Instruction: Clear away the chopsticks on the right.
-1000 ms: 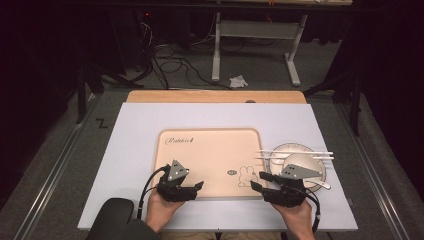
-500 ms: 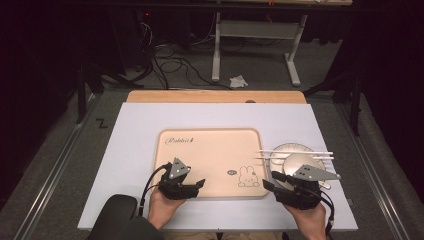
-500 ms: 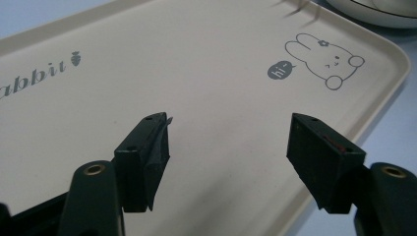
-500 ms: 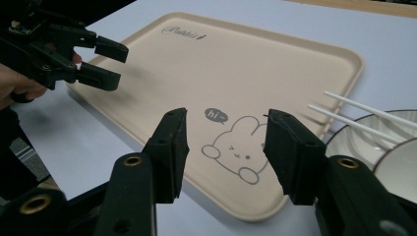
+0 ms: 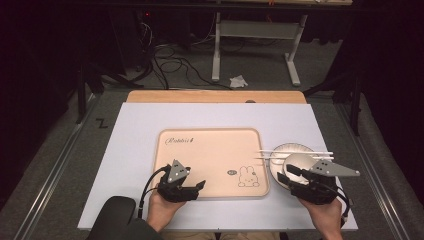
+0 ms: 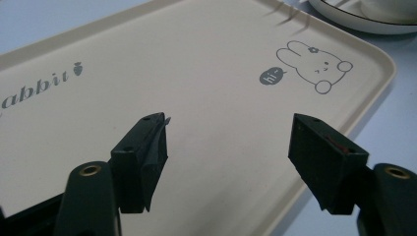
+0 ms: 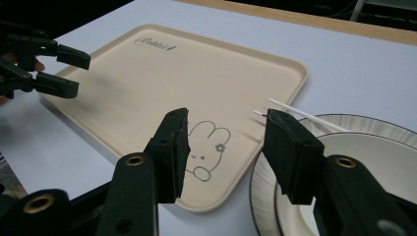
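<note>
A beige tray (image 5: 210, 155) with a rabbit print (image 5: 245, 177) lies in the middle of the white sheet. My left gripper (image 5: 200, 186) hovers open over the tray's near edge, with nothing between its fingers (image 6: 147, 142); below it lies bare tray (image 6: 147, 59). My right gripper (image 5: 286, 175) is open and empty beside the tray's near right corner, over the near rim of a white plate (image 5: 290, 148). In the right gripper view the rabbit print (image 7: 206, 147) shows between the jaws, with the plate (image 7: 373, 128) to the right. Two white chopsticks (image 5: 280, 152) rest across the plate.
A shallow bowl (image 7: 388, 162) sits in the plate. The white sheet (image 5: 215, 117) covers a wooden table (image 5: 215, 96) and has bare room left of and behind the tray. Table legs and cables lie on the floor beyond.
My right gripper has shifted right, from over the tray's near right corner to over the plate's near edge. The left gripper has barely moved.
</note>
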Demonstrator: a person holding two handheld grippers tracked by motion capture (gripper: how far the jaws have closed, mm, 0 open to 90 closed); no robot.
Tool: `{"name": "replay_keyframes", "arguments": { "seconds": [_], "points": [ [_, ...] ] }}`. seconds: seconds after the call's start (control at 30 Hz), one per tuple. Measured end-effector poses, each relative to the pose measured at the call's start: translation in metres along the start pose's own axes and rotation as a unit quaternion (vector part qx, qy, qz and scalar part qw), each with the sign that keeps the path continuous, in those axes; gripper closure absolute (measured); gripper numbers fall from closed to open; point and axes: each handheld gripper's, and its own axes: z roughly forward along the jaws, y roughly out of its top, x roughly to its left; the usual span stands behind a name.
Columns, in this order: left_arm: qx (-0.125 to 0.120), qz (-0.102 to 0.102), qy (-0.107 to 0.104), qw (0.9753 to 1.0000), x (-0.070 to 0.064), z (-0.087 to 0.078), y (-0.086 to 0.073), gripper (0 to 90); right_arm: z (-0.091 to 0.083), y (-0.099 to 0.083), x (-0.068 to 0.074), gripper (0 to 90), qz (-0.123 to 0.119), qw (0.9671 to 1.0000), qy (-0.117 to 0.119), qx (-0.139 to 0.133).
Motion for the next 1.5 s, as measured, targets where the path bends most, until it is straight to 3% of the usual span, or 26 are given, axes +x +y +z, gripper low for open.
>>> {"name": "replay_keyframes", "arguments": {
  "seconds": [0.07, 0.2, 0.4, 0.57, 0.67, 0.77, 0.87, 1.07, 1.17, 1.3, 1.5],
  "points": [
    [0.007, -0.002, -0.012, 0.9999, -0.002, -0.001, 0.0, 31.6, -0.005, 0.003, -0.009, 54.3, 0.003, 1.0, 0.003, 0.002],
    [0.021, -0.003, -0.014, 0.9997, -0.005, 0.001, -0.002, 31.1, -0.01, 0.008, -0.021, 54.9, 0.003, 1.0, 0.008, 0.002],
    [0.016, -0.013, 0.005, 0.9998, -0.002, -0.008, -0.006, 31.1, -0.014, 0.014, -0.036, 47.5, -0.027, 0.9992, -0.028, -0.008],
    [0.02, -0.021, 0.017, 0.9994, 0.0, -0.013, -0.009, 29.9, -0.018, 0.023, -0.053, 48.1, -0.004, 0.9989, -0.046, -0.001],
    [0.021, -0.026, 0.027, 0.9991, 0.0, -0.015, -0.011, 29.3, -0.018, 0.026, -0.068, 47.6, -0.01, 0.9977, -0.066, 0.016],
    [0.022, -0.029, 0.03, 0.9989, 0.001, -0.016, -0.012, 28.7, -0.016, 0.026, -0.077, 46.9, -0.001, 0.9974, -0.067, 0.028],
    [0.024, -0.031, 0.037, 0.9986, 0.001, -0.019, -0.014, 28.4, -0.01, 0.024, -0.096, 47.2, 0.004, 0.9959, -0.079, 0.043],
    [0.025, -0.035, 0.047, 0.998, 0.001, -0.023, -0.017, 28.5, 0.001, 0.024, -0.113, 54.1, 0.002, 0.9944, -0.084, 0.064],
    [0.02, -0.038, 0.055, 0.9976, 0.003, -0.026, -0.018, 28.5, 0.009, 0.024, -0.121, 57.8, -0.005, 0.9914, -0.099, 0.086],
    [0.01, -0.051, 0.053, 0.9972, 0.006, -0.029, -0.018, 28.3, 0.016, 0.024, -0.132, 60.1, -0.001, 0.9898, -0.1, 0.102],
    [0.01, -0.051, 0.059, 0.9969, 0.007, -0.031, -0.019, 28.2, 0.027, 0.022, -0.143, 65.5, -0.011, 0.9863, -0.098, 0.132]
  ]
}}
